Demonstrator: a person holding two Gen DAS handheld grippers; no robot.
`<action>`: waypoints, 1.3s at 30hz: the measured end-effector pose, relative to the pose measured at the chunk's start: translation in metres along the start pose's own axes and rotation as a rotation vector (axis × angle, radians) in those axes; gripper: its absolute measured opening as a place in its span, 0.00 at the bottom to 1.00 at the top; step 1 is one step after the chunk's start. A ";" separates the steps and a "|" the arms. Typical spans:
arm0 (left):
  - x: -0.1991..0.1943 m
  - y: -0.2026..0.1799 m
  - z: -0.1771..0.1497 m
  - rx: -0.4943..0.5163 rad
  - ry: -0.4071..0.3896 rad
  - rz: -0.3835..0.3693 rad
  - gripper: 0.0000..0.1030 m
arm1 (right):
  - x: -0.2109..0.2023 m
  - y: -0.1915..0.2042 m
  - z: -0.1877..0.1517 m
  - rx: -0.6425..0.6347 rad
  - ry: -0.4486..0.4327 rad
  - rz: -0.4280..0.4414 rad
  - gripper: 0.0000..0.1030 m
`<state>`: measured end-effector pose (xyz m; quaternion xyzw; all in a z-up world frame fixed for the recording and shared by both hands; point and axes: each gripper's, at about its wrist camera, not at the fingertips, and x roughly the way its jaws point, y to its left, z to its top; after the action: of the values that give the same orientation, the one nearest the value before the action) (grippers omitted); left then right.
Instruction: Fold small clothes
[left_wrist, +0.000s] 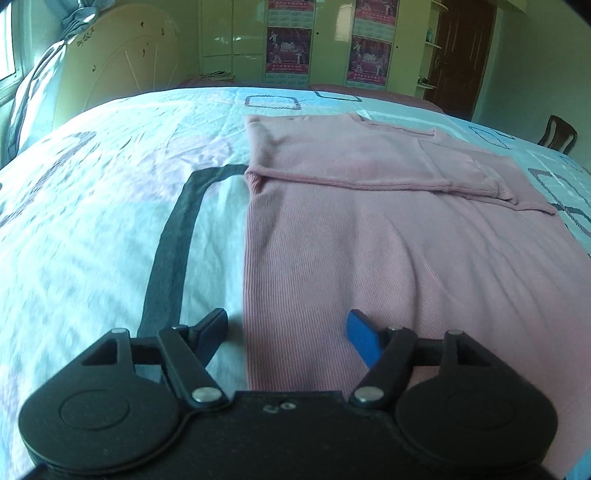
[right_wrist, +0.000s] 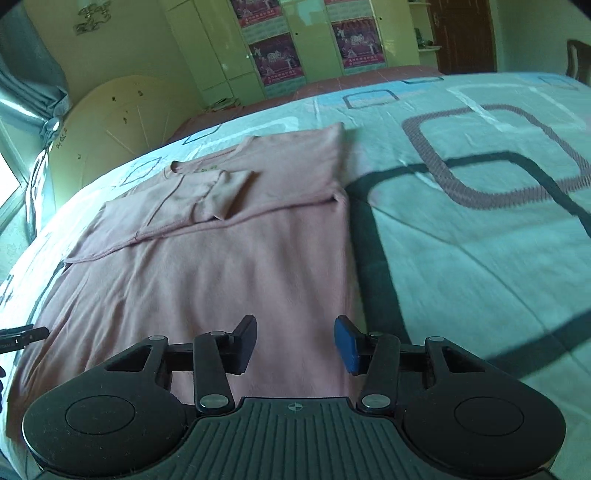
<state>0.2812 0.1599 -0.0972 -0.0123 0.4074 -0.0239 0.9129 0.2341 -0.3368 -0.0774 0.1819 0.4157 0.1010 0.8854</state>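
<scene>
Both sleeves look tucked in on our pink shirt (left_wrist: 369, 258); left gripper (left_wrist: 288, 334) and right gripper (right_wrist: 295, 341) gape empty, bottom fold left.

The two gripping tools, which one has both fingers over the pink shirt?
The right tool: both its fingers sit over the pink ribbed shirt. The left tool straddles the shirt's edge, its black finger over the patterned bedsheet.
</scene>
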 end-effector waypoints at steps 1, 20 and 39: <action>-0.005 0.001 -0.006 -0.020 0.006 -0.002 0.68 | -0.007 -0.009 -0.007 0.037 0.005 0.012 0.46; -0.058 0.044 -0.083 -0.443 0.041 -0.418 0.65 | -0.043 -0.053 -0.079 0.413 0.105 0.405 0.44; -0.059 0.050 -0.102 -0.530 -0.008 -0.408 0.04 | -0.051 -0.053 -0.086 0.280 0.043 0.457 0.06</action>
<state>0.1675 0.2129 -0.1242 -0.3306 0.3851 -0.0994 0.8558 0.1372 -0.3817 -0.1137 0.3895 0.3925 0.2434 0.7968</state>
